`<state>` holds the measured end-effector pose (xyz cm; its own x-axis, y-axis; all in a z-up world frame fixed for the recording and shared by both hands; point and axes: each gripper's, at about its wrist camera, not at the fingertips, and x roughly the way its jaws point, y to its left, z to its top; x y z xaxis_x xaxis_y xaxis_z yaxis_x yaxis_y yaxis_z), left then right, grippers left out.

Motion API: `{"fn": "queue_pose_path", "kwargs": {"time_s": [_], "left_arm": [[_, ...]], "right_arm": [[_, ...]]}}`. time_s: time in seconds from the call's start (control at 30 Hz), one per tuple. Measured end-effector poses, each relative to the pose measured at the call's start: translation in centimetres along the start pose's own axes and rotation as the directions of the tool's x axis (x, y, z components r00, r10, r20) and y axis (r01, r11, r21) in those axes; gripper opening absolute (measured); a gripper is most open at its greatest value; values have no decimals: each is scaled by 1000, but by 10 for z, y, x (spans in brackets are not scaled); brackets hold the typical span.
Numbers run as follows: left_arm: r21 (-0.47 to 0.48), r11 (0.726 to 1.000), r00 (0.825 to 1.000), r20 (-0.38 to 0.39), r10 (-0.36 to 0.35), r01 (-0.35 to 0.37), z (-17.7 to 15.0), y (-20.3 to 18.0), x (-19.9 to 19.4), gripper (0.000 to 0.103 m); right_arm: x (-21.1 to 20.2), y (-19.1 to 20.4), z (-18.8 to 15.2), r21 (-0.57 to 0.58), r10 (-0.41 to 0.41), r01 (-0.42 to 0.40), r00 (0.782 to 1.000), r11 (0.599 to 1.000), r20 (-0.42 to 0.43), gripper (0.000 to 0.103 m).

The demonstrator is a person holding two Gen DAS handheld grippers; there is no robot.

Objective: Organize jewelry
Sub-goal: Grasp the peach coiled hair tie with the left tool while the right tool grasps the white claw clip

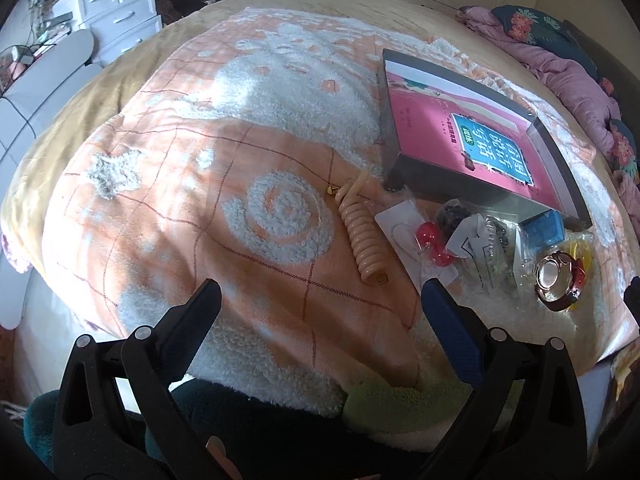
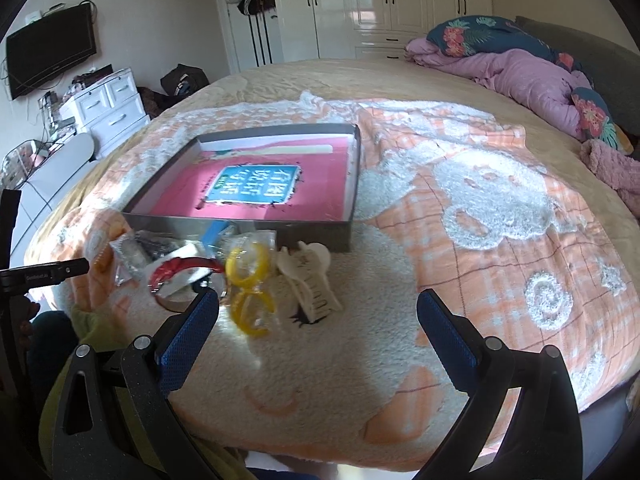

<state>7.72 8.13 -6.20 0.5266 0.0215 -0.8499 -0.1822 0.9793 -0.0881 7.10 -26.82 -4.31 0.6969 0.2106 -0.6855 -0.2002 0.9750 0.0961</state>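
Note:
A shallow grey tray (image 1: 436, 186) (image 2: 240, 226) with a pink book in it lies on the orange-and-white blanket. In front of it sits a jumble of jewelry: a beige spiral coil (image 1: 360, 232), red bead earrings on a card (image 1: 428, 236), a dark bead bracelet (image 1: 454, 212), a blue box (image 1: 544, 230), a round rose-gold piece (image 1: 554, 276), yellow rings (image 2: 248, 280), a red band (image 2: 184, 270) and a cream hair claw (image 2: 310, 280). My left gripper (image 1: 322, 304) is open just short of the coil. My right gripper (image 2: 318, 312) is open around the yellow rings and claw.
A folded purple duvet and floral pillows (image 2: 520, 64) lie at the head of the bed. White drawers (image 2: 110, 108), a wall TV (image 2: 50, 50) and wardrobes (image 2: 384, 0) stand beyond the bed. The blanket (image 2: 500, 220) stretches to the right of the tray.

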Motion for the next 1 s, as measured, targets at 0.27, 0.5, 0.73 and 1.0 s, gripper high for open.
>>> {"fn": "queue_pose_path", "kwargs": {"time_s": [0.27, 0.5, 0.73, 1.0], "left_arm": [[23, 999, 999, -34, -28, 29, 5, -4, 19, 58], [52, 998, 999, -32, -44, 45, 11, -10, 24, 36], [46, 997, 998, -16, -67, 67, 21, -13, 25, 27], [43, 992, 993, -16, -114, 115, 26, -13, 28, 9]], "right_arm": [[39, -16, -1, -21, 31, -33, 998, 999, -53, 97], [74, -15, 0, -54, 85, -93, 988, 994, -127, 65], [85, -15, 6, -57, 171, -178, 980, 982, -104, 42], [84, -16, 5, -52, 226, -231, 970, 972, -88, 28]]}}
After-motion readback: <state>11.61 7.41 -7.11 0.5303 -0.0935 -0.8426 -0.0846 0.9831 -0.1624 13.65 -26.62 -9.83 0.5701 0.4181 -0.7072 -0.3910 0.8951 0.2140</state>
